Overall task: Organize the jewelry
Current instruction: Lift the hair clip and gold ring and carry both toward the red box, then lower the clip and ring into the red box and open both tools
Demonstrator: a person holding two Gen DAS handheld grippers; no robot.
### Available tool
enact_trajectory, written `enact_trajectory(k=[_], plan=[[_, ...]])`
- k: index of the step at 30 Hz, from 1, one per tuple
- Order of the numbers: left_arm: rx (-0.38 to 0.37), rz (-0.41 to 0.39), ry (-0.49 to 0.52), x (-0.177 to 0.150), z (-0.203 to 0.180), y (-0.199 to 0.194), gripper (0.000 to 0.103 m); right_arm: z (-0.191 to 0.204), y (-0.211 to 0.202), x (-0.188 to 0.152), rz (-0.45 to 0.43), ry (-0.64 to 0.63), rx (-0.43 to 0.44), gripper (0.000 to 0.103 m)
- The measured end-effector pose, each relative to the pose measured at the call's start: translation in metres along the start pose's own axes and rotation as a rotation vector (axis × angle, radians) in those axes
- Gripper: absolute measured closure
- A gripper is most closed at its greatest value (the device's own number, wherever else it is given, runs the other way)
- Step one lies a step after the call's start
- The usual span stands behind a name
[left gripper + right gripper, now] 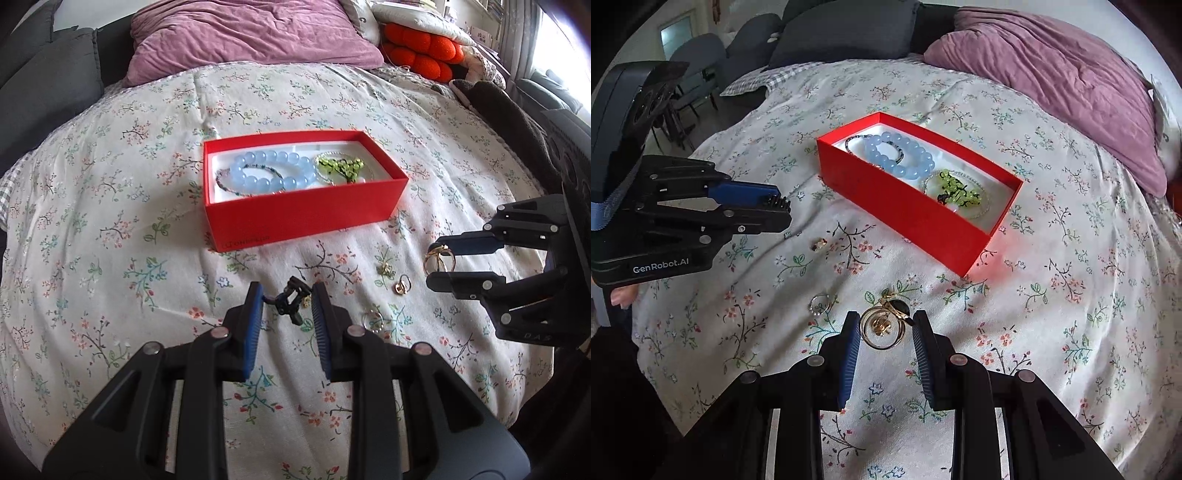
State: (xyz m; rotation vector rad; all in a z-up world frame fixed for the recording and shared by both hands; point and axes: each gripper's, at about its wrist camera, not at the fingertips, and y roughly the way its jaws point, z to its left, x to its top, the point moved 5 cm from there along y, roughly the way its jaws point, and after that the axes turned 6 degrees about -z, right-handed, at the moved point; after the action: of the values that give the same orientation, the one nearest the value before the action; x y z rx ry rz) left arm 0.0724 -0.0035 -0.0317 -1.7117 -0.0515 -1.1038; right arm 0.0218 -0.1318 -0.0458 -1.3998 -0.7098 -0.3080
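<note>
Right gripper is clamped on a gold ring by its rim, lifted off the floral bedspread. Left gripper is clenched on a small dark piece, probably an earring or clip, too small to tell. Red box sits just ahead, already holding the blue bead bracelet and green beads.

Risks:
- the ring is thin and round, held at two points, so it may pivot or pop out in transit
- loose rings still lie on the soft quilt, so a snagged fold could bury them
- clipping the box wall could shift the box
</note>
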Motion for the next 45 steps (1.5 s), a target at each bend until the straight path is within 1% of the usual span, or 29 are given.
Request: enact_trajectory(k=[4,9,16,22,27,33,37,40,45], plan=[[0.017,-0.004,-0.023,0.011,0.004,-0.002,0.074,-0.004,-0.005,0.01,-0.016,0.023,-0.015,0.074],[0.019,-0.031,-0.048,0.027,0.007,-0.005,0.074,-0.012,-0.011,0.026,-0.05,0.061,-0.027,0.074],[0.044,-0.054,-0.091,0.043,0.016,0.002,0.074,-0.024,-0.013,0.048,-0.101,0.131,-0.04,0.074],[0.058,-0.054,-0.159,0.056,0.024,0.017,0.074,-0.033,-0.003,0.065,-0.128,0.192,-0.042,0.074],[0.082,-0.053,-0.17,0.062,0.027,0.033,0.074,-0.041,0.007,0.077,-0.149,0.238,-0.053,0.074],[0.127,-0.046,-0.183,0.066,0.032,0.052,0.074,-0.056,0.024,0.088,-0.157,0.304,-0.06,0.074],[0.123,-0.054,-0.218,0.069,0.037,0.06,0.074,-0.063,0.033,0.093,-0.161,0.326,-0.075,0.074],[0.123,-0.064,-0.226,0.073,0.039,0.063,0.074,-0.067,0.042,0.096,-0.155,0.326,-0.097,0.074],[0.107,-0.068,-0.241,0.078,0.04,0.066,0.074,-0.07,0.053,0.096,-0.14,0.331,-0.099,0.073]])
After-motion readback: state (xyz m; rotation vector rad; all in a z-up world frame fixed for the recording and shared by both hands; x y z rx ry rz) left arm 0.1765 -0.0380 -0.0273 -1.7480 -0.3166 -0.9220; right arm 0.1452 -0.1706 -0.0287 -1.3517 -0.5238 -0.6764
